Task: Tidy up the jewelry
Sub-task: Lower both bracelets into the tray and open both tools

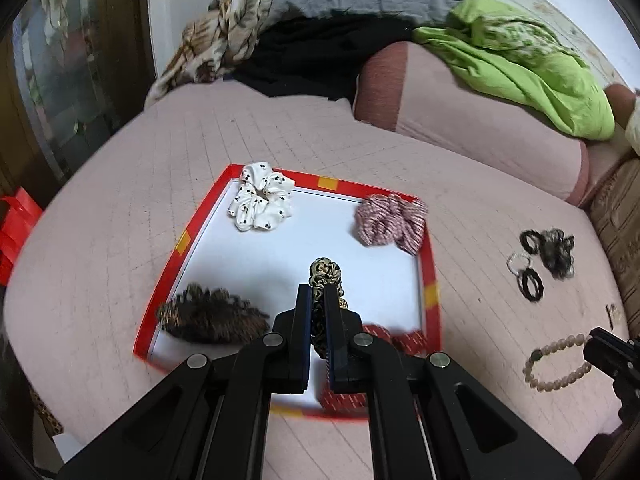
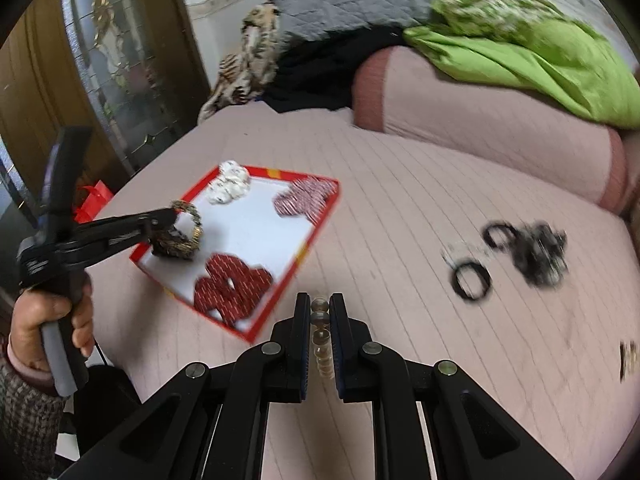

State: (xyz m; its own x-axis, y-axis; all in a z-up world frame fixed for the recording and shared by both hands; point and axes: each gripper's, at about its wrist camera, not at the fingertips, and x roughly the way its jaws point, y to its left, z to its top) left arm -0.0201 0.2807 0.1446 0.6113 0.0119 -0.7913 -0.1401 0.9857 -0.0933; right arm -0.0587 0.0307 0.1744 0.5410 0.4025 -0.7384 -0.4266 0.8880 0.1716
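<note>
My left gripper is shut on a gold-and-black patterned scrunchie, held over the red-rimmed tray. The tray's white floor carries a white dotted scrunchie, a pink striped one, a brown one and a red one, partly hidden by my fingers. My right gripper is shut on a beige beaded bracelet above the pink bedcover, right of the tray. In the right wrist view the left gripper hangs over the tray's near left corner with its scrunchie.
Black hair ties and a dark scrunchie lie on the cover to the right, with a small gold item near the edge. A pink bolster, green cloth and other fabrics are heaped behind. A person's hand grips the left tool.
</note>
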